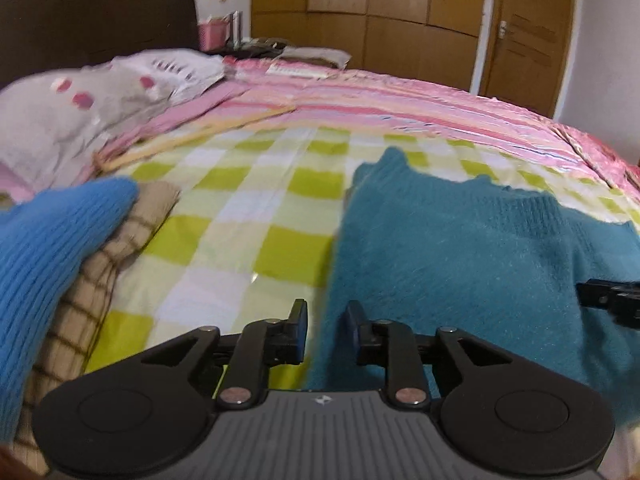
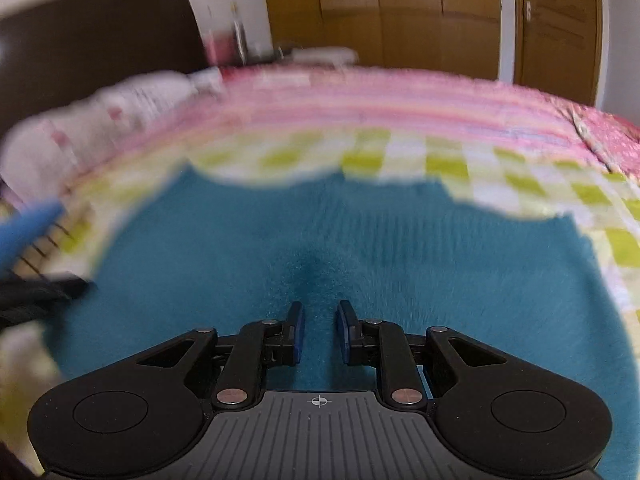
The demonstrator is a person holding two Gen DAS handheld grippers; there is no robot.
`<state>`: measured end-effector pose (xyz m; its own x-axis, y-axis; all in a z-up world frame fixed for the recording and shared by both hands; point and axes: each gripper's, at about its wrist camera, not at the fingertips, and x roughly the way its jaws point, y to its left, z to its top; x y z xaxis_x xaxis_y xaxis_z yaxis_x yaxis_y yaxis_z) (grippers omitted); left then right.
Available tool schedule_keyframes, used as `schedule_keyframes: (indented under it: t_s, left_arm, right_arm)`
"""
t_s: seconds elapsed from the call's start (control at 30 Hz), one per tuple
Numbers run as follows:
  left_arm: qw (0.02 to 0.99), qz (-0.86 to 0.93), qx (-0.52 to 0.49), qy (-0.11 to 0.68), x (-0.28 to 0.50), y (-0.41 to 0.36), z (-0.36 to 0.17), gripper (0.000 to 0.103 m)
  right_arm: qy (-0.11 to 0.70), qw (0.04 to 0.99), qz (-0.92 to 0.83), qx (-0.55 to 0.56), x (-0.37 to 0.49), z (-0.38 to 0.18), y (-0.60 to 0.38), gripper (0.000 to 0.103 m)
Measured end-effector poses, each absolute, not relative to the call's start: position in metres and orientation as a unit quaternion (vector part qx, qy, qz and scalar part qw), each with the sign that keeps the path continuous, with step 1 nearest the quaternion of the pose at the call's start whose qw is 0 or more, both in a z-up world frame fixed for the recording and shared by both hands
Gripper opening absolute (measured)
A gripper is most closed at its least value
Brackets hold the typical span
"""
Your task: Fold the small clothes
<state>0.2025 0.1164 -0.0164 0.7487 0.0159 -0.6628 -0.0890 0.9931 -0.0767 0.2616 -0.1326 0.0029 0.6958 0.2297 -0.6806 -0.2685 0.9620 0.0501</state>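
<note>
Nearest the left wrist camera, the left claw (image 1: 325, 330) stands slightly apart with nothing between its pads, poised over the left edge of the teal sweater (image 1: 460, 264) — probably set there to pinch that edge for a fold. Beside it on the checked bedsheet (image 1: 248, 208) sits a pile topped by a blue knit (image 1: 52, 248), likely awaiting its turn.

From the right wrist camera, the right claw (image 2: 320, 330) hangs narrowly parted and empty above the sweater's middle — the garment lies spread flat on the bed.
</note>
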Motion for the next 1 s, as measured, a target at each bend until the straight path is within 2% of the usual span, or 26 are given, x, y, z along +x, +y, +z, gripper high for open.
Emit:
schedule_keyframes:
  t_s: [0.17,0.3,0.47,0.77,1.0]
  left_arm:
    - [0.936,0.019,-0.051,0.349,0.185,0.119,-0.010,0.030]
    - [0.935,0.016,-0.063,0.349,0.169,0.123,-0.002,0.030]
    - [0.927,0.005,-0.065,0.369,0.152,0.119,-0.001,0.030]
    - [0.926,-0.004,-0.051,0.373,0.113,0.106,0.012,0.030]
    - [0.930,-0.020,-0.062,0.362,0.117,0.102,0.019,0.030]
  right_arm:
    - [0.360,0.924,0.129,-0.005,0.255,0.015,-0.132,0.022]
    - [0.344,0.930,0.125,-0.036,0.240,0.025,-0.125,0.022]
    - [0.383,0.914,0.114,-0.066,0.239,0.008,-0.114,0.022]
    - [0.345,0.929,0.117,-0.069,0.201,0.036,-0.115,0.022]
    - [0.328,0.935,0.114,-0.068,0.186,0.048,-0.119,0.022]
